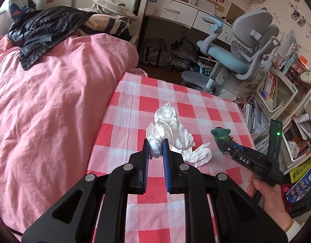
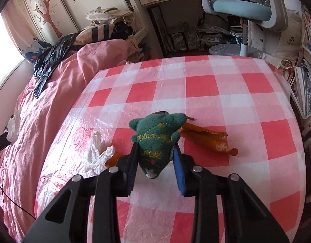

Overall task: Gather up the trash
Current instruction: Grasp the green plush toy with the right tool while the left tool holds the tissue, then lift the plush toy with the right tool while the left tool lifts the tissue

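Note:
My left gripper (image 1: 155, 147) is shut on a corner of a crumpled white tissue (image 1: 169, 125) that lies on the red-and-white checked tablecloth (image 1: 206, 109). A second, smaller tissue wad (image 1: 198, 154) lies just to its right. My right gripper (image 2: 155, 151) is shut on a small green plush toy (image 2: 155, 133), its pads pressing both sides. In the left wrist view the right gripper (image 1: 222, 141) holds the same toy (image 1: 221, 133), with a hand (image 1: 270, 198) on its handle. Orange peel (image 2: 208, 137) lies behind the toy, and a tissue piece (image 2: 96, 151) to its left.
A bed with a pink duvet (image 1: 44, 101) borders the table's left edge, with a black jacket (image 1: 44, 28) on it. A grey-and-blue desk chair (image 1: 236, 60) stands beyond the far edge. Bookshelves and bins (image 1: 276, 85) crowd the right side.

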Tool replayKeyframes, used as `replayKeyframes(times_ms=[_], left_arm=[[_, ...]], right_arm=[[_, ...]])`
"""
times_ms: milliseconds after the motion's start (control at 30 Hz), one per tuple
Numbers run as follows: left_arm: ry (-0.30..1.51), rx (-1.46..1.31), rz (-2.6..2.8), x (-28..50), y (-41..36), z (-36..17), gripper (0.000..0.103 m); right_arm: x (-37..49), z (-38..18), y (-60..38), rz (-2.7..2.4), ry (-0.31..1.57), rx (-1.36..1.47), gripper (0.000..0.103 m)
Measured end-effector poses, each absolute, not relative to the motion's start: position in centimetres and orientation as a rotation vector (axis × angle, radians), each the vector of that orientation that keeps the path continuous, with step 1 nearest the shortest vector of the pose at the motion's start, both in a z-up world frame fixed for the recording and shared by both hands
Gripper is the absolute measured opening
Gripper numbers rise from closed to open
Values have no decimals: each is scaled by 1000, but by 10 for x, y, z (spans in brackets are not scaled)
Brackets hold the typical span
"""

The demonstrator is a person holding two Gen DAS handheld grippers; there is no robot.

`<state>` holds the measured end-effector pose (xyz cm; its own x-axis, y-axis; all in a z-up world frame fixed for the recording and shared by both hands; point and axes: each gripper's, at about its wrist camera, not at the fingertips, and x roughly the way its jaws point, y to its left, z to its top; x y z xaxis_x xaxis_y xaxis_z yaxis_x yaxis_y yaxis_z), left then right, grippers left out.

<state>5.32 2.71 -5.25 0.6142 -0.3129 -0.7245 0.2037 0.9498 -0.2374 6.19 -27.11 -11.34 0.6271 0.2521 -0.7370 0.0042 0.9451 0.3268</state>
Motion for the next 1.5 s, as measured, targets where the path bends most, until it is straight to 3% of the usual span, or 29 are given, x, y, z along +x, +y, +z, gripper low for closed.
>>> replayKeyframes(times_ms=[667,1500], left_arm=[[757,30,-297,16,-7,-30,11],[695,99,-279,-16,-19,-23,11]], right_arm=[[-25,-32,-268,229,622,244,33],[-61,-37,-263,204,607,178,34]])
